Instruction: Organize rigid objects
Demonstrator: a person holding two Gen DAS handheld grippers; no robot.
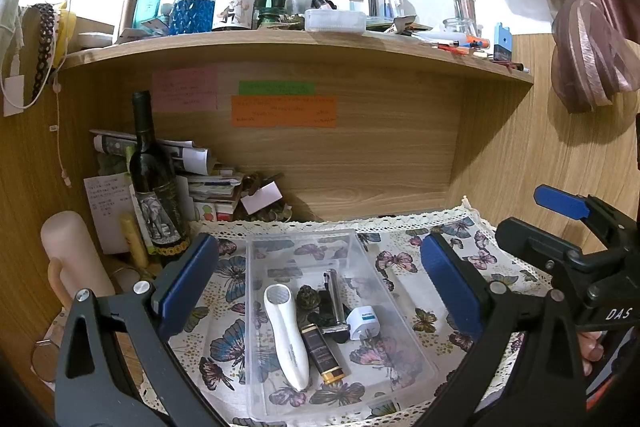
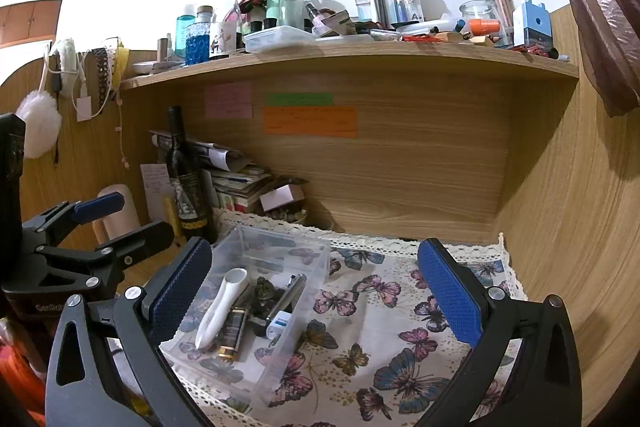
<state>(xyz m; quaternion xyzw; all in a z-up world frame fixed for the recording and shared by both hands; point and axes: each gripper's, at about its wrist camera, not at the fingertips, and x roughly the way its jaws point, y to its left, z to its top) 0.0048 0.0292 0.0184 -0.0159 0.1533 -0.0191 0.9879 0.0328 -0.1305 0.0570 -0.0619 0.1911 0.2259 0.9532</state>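
Inspection, largest item first. The counter (image 2: pixel 560 227) is a wood-grain recess under a crowded shelf (image 1: pixel 280 41), and a butterfly-print cloth (image 2: pixel 400 307) with a lace edge covers its working surface. On the cloth sits the clear plastic bin (image 1: pixel 400 311), nearer the left side, beside the dark wine bottle (image 1: pixel 154 179).

Contents of the bin, in descending size: a white handheld device (image 1: pixel 286 339) lying lengthwise; a dark tube with a gold cap (image 1: pixel 323 353) touching its right flank; a silver pen-like cylinder (image 1: pixel 333 297); a white plug adapter (image 1: pixel 362 323); and a small dark lumpy object (image 1: pixel 307 297) that I cannot identify. All lie together in the bin's middle. I see no loose rigid items on the bare cloth to the right of it.

Judgement: collection into the bin appears finished or nearly so. The step in hand is either confirming nothing remains outside or relocating the bin. A next move on the bin would call for both claws to take its opposite walls, since it is wide and its walls are thin.

My left claw (image 1: pixel 320 287) hangs above the bin, fingers spread wide, holding and touching nothing. My right claw (image 2: pixel 316 295) is likewise spread wide and empty, over the bin's right edge and the bare cloth.
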